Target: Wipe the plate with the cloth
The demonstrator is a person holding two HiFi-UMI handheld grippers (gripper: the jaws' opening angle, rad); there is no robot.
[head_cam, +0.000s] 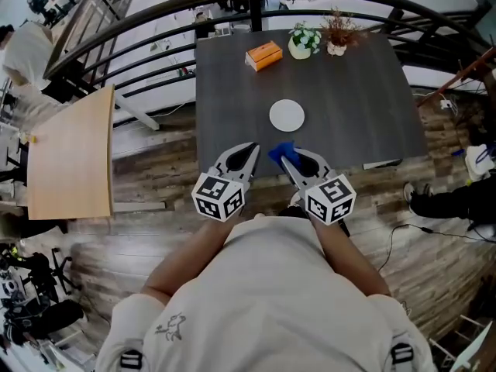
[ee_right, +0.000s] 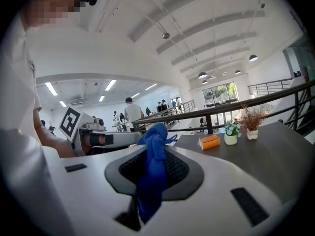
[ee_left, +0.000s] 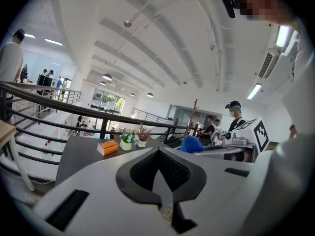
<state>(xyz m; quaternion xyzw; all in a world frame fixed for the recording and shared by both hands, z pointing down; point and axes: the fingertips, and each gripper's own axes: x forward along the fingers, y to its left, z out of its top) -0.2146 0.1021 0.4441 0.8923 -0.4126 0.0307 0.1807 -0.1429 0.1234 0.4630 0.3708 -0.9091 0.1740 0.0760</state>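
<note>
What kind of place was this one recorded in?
Probably an open-plan office or lab mezzanine: a dark table with small potted plants stands by a curved metal railing, and people stand beyond under a high ceiling with pendant lamps.

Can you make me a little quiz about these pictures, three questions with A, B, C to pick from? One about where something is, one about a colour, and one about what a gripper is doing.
1. Where is the plate?
A. on the floor
B. on the table, near its middle
C. in a gripper

2. What colour is the cloth?
A. blue
B. red
C. yellow

3. How is the left gripper?
A. holding the plate
B. wide open
C. shut, with nothing in it

Answers:
1 B: the head view shows the white plate lying on the dark table top.
2 A: the cloth pinched in the right gripper is bright blue.
3 C: in the left gripper view its jaws meet and nothing is between them.
</note>
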